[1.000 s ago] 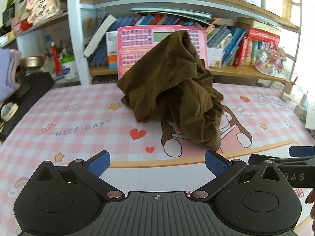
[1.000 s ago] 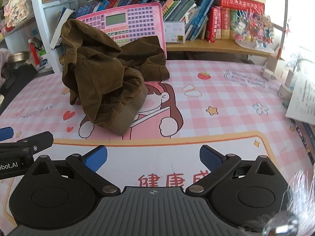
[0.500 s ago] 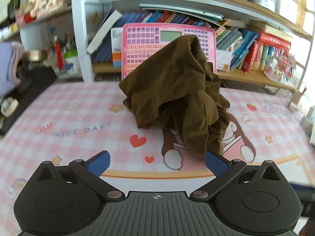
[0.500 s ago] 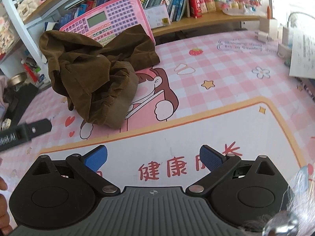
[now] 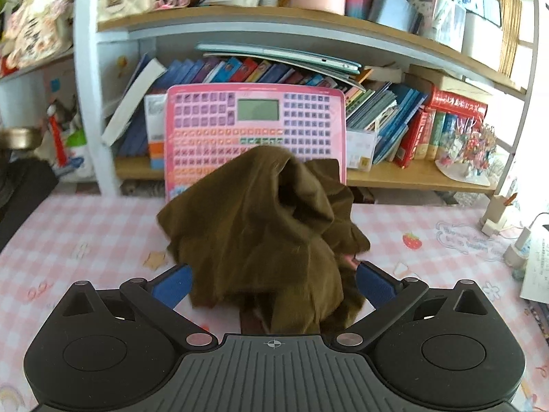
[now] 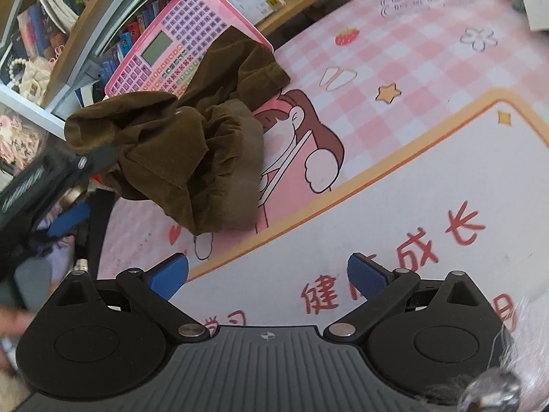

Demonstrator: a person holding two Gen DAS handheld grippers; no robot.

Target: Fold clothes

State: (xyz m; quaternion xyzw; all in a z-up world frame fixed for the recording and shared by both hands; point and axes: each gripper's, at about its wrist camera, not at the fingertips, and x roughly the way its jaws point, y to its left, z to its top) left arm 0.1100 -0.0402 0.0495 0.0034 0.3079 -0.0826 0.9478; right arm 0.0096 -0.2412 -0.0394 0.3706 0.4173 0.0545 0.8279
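Garment: a crumpled brown corduroy garment [image 5: 260, 237] lies heaped on the pink checked tabletop [image 5: 79, 230]; its far edge leans against a pink toy keyboard [image 5: 255, 127] propped at the bookshelf [image 5: 274, 20].
Left gripper [image 5: 272, 283]: blue-padded fingers [image 5: 171, 285] spread wide; the heap's near folds sit between them and hang toward the camera; contact with the pads cannot be told; the cloth is blurred.
Right gripper [image 6: 267, 274]: fingers [image 6: 367, 278] apart and empty; tilted over the white panel with red Chinese characters [image 6: 411, 257]; the garment [image 6: 185, 158] lies beyond the fingers, to their left, partly over a cartoon figure [image 6: 302, 151] printed on the mat.
Seen from the right wrist: the left gripper [image 6: 75, 185] reaches the heap's left edge; one black arm lies against the cloth, a blue pad below it.
Background: rows of books [image 5: 387, 116] fill the shelf beyond the fingers; a paper sheet [image 5: 537, 274] lies far right.
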